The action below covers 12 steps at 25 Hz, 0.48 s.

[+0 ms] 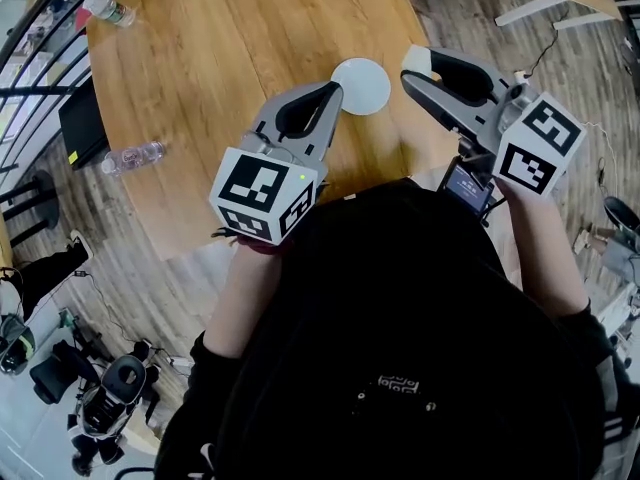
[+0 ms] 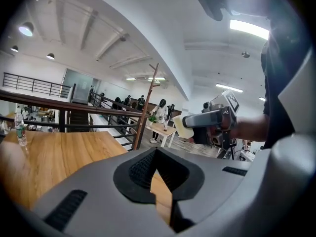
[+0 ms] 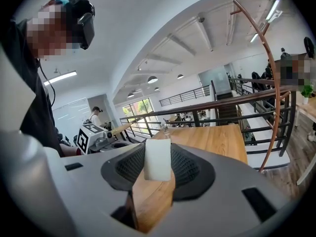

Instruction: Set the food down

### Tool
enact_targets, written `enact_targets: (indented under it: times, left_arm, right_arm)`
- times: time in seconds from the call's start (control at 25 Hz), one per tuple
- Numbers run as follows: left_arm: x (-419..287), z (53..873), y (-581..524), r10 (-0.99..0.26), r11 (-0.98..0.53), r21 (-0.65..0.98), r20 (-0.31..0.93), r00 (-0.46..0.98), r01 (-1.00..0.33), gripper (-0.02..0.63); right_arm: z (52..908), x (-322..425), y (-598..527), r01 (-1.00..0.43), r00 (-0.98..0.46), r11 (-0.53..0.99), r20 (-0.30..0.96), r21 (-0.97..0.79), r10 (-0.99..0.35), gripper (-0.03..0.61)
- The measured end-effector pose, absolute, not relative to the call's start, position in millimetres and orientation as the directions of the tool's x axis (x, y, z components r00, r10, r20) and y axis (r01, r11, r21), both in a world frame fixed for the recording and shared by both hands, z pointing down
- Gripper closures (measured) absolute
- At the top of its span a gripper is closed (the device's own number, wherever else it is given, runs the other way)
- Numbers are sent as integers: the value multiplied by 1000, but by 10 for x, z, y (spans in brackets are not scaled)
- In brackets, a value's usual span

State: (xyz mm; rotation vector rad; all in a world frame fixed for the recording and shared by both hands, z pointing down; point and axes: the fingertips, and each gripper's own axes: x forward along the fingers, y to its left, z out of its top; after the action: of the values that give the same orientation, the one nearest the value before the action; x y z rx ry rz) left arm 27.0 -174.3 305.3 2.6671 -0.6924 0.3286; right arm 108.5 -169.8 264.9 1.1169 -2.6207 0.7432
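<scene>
A pale cream block of food (image 3: 158,159) sits pinched between the black pads of my right gripper (image 3: 158,168), which is shut on it. In the head view that right gripper (image 1: 413,72) hovers over the round wooden table's (image 1: 230,48) right edge, the food (image 1: 415,58) at its tip, just right of a small white plate (image 1: 361,86). My left gripper (image 1: 333,92) reaches to the plate's left rim, fingertips together and nothing in them. In the left gripper view its pads (image 2: 143,169) meet at the tip, and the right gripper (image 2: 212,118) with the food (image 2: 181,127) shows ahead.
A clear plastic bottle (image 1: 133,156) lies near the table's left edge; another bottle (image 1: 108,10) rests at the far left rim. A dark flat object (image 1: 80,123) sits by the left edge, a metal railing (image 1: 30,58) beyond. Camera gear (image 1: 105,398) lies on the floor.
</scene>
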Motion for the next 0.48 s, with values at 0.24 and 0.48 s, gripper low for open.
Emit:
enact_targets:
  times: [0.24, 0.48]
  left_arm:
    - [485, 3227, -1857, -445, -789, 291, 335, 830, -541, 614]
    - [345, 3079, -1710, -446, -774, 333, 317, 837, -538, 614]
  right_arm:
    - [2850, 1321, -1861, -700, -714, 609, 365, -372, -597, 408]
    - [2717, 1199, -1761, -702, -713, 607, 375, -373, -593, 407]
